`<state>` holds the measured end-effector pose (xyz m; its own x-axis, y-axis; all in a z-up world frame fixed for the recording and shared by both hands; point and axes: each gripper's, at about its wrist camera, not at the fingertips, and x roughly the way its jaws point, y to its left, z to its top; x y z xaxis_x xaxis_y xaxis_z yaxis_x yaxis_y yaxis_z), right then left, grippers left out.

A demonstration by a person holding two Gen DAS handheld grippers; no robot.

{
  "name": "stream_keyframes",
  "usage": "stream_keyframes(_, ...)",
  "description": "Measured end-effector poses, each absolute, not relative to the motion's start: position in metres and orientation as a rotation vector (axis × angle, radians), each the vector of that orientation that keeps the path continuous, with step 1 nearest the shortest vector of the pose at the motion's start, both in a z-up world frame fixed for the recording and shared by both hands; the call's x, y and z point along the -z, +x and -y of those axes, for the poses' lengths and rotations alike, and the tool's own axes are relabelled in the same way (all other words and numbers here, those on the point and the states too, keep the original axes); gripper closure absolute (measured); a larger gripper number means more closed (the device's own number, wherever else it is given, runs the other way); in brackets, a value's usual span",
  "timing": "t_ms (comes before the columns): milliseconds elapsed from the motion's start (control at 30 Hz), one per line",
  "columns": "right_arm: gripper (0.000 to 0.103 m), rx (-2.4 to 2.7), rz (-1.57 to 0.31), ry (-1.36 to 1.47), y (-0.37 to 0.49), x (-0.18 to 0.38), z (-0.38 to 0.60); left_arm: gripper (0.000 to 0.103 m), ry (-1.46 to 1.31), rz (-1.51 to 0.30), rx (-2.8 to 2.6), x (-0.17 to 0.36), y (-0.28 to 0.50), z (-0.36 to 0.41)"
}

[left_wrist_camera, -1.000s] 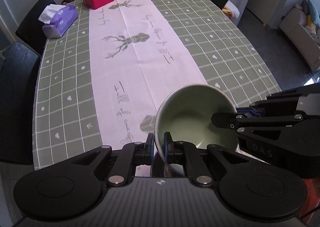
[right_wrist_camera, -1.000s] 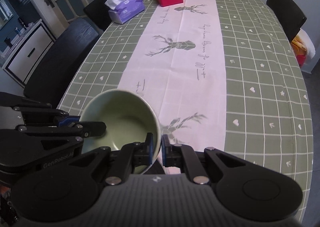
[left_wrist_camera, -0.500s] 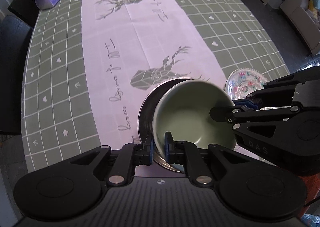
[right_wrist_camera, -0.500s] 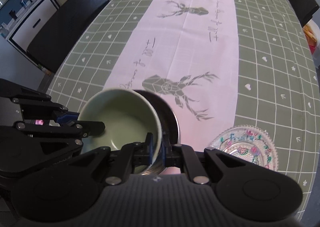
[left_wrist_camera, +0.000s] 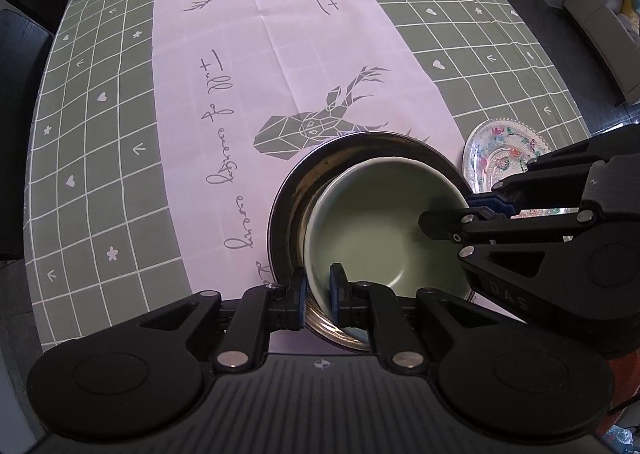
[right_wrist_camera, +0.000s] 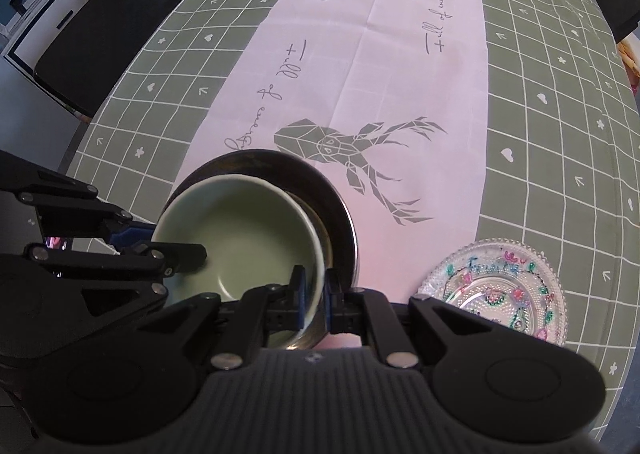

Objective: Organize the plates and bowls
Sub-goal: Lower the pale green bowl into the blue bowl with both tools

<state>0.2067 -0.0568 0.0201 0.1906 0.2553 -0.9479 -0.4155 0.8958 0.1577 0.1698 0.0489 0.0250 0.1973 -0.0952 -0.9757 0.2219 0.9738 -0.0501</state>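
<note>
green bowl point(left_wrist_camera: 372, 230) is gripped at its rim by left tongs point(left_wrist_camera: 318, 292) and right tongs point(right_wrist_camera: 314, 296) | held over steel bowl point(left_wrist_camera: 316, 162) (lower centre) | glass plate point(right_wrist_camera: 504, 286) is seen lower right on desk point(right_wrist_camera: 560, 94)

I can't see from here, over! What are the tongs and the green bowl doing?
Both tongs, left and right, clamped on green bowl rim. Bowl inside dark metal bowl. Glass plate beside, clear of stack.

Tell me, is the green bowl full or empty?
Empty: the green bowl shows only its bare, smooth inside in both views.
</note>
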Motion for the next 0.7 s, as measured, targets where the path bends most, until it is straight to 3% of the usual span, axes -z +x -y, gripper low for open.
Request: stream_keyframes(700,0.094,-0.483,-1.250,-0.158,0.211,-0.025,0.057,0.088,0.054,-1.332,0.241,-0.031,0.177,-0.059)
